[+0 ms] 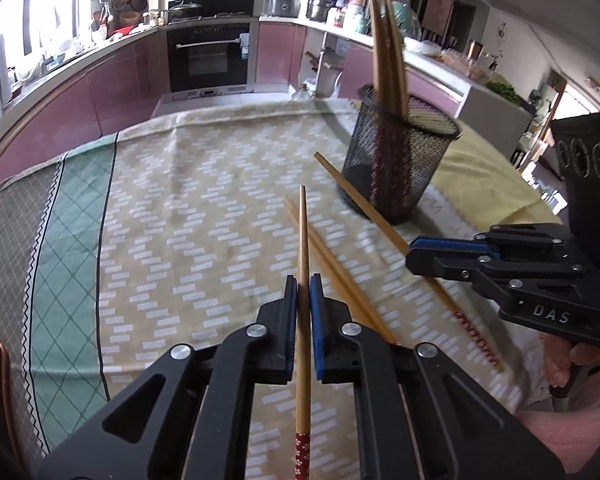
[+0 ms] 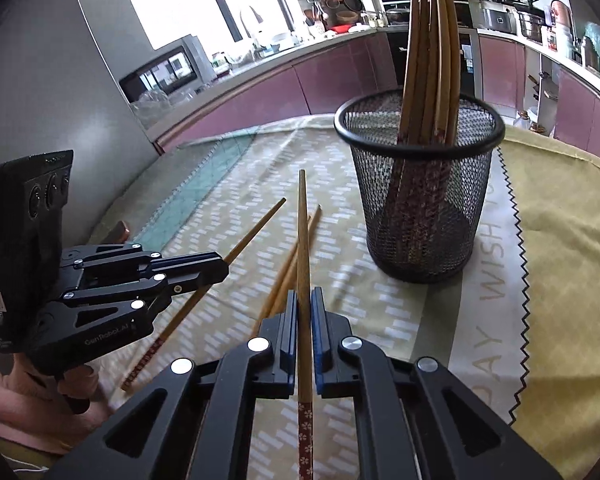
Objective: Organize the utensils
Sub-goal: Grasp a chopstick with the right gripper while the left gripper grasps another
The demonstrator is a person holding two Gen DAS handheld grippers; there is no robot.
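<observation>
My left gripper (image 1: pixel 304 280) is shut on a wooden chopstick (image 1: pixel 303 232) whose thin tip points ahead and whose red flowered end trails back under the camera. My right gripper (image 2: pixel 304 294) is shut the same way on a second chopstick (image 2: pixel 302 216). Each gripper shows in the other's view, the right gripper (image 1: pixel 410 254) at the right and the left gripper (image 2: pixel 225 267) at the left. Two loose chopsticks (image 1: pixel 340 276) (image 2: pixel 282 280) lie crossed on the cloth between them. A black mesh cup (image 1: pixel 400 160) (image 2: pixel 420 208) stands ahead with several chopsticks upright in it.
A patterned beige and green tablecloth (image 1: pixel 180 220) covers the table, with a yellow cloth (image 2: pixel 560 240) to the right of the cup. A person's hand (image 1: pixel 560 368) holds the right gripper's handle. Kitchen counters and an oven (image 1: pixel 208 56) stand beyond the table's far edge.
</observation>
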